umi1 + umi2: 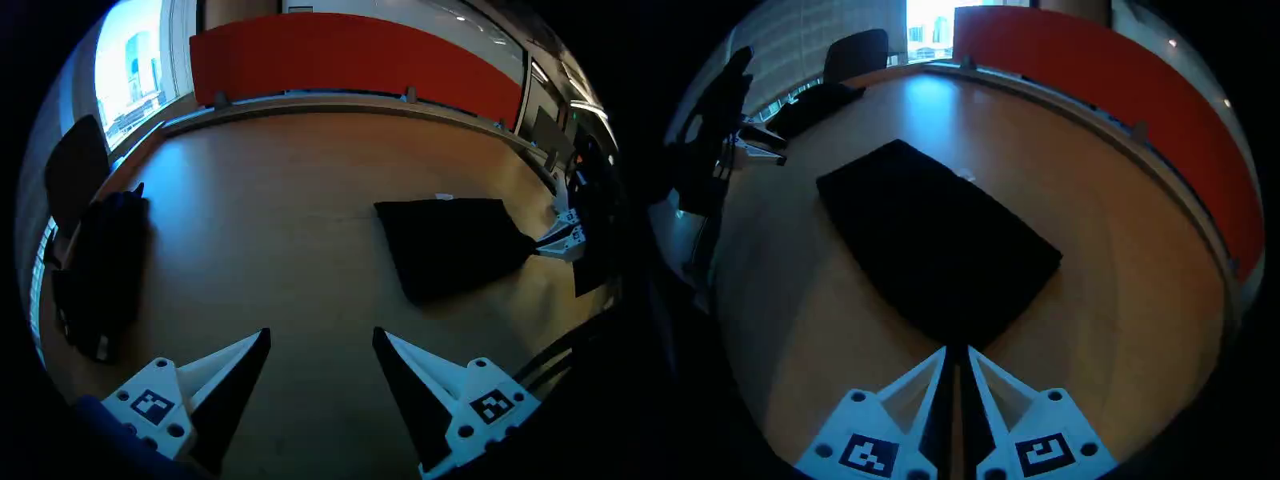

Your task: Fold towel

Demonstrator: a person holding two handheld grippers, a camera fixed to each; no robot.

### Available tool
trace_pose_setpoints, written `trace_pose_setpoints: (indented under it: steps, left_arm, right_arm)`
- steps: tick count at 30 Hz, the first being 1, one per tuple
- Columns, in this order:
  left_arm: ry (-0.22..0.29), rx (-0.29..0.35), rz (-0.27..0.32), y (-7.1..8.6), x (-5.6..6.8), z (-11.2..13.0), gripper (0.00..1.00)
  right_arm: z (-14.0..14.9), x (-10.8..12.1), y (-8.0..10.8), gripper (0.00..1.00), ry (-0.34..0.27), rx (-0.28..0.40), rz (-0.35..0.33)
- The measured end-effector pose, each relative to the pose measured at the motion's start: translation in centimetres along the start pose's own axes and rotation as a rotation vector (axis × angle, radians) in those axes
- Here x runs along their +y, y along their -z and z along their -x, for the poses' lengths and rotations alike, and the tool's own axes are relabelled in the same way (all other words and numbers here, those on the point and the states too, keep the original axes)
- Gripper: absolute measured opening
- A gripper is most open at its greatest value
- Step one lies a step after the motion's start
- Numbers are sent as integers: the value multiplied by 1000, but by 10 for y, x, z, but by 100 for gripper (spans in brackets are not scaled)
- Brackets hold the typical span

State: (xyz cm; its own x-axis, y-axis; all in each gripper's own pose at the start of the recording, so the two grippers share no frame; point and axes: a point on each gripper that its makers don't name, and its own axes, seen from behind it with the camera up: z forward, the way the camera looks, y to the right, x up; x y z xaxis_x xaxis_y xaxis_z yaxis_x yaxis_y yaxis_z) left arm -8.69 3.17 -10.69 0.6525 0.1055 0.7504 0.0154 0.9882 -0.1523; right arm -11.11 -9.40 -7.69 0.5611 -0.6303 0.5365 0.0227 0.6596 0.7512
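One corner of the black towel (936, 240), the near one, is pinched tight in my right gripper (958, 352). The rest is spread on the table (1120, 264). My left gripper (320, 336) hangs spread wide, left of the towel.

We see the left gripper (320, 330): two white wedge fingers (200, 372) with black inner faces, a square black-and-white marker (152, 406) on each base, and small round screw holes ringing it. Dark cables (560, 352) run below-right of the towel (448, 244). Right gripper (957, 349): same white wedges, markers, holes. Just right of the towel it looks white too.
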Motion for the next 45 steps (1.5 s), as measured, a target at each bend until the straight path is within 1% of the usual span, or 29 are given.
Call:
trace_pose_setpoints:
  steps: [5,9,14,18,24,30,33,38,45]
  left_arm:
    - [3,1,-1,1,-1,0,94]
    - [12,6,1,3,-1,0,94]
    - [13,11,-1,4,-3,-1,94]
    - [18,15,0,5,-2,-2,94]
    - [37,20,7,7,-1,-3,94]
    - [26,29,0,8,-2,-5,94]
    - [28,29,-1,9,-3,-4,94]
    - [32,29,2,9,-4,-3,94]
    - [21,29,2,11,-6,-2,94]
  right_arm:
    - [-15,2,5,6,-3,21,7]
    - [-31,3,11,5,14,47,14]
    - [-59,3,20,5,45,90,19]
    - [-81,-1,25,5,74,126,14]
    - [-113,-10,29,5,118,176,5]
    - [-137,-19,31,5,149,208,-8]
    - [-146,-22,30,5,163,219,-11]
    - [-151,-25,28,5,178,220,-15]
    - [-159,-32,24,5,195,220,-31]
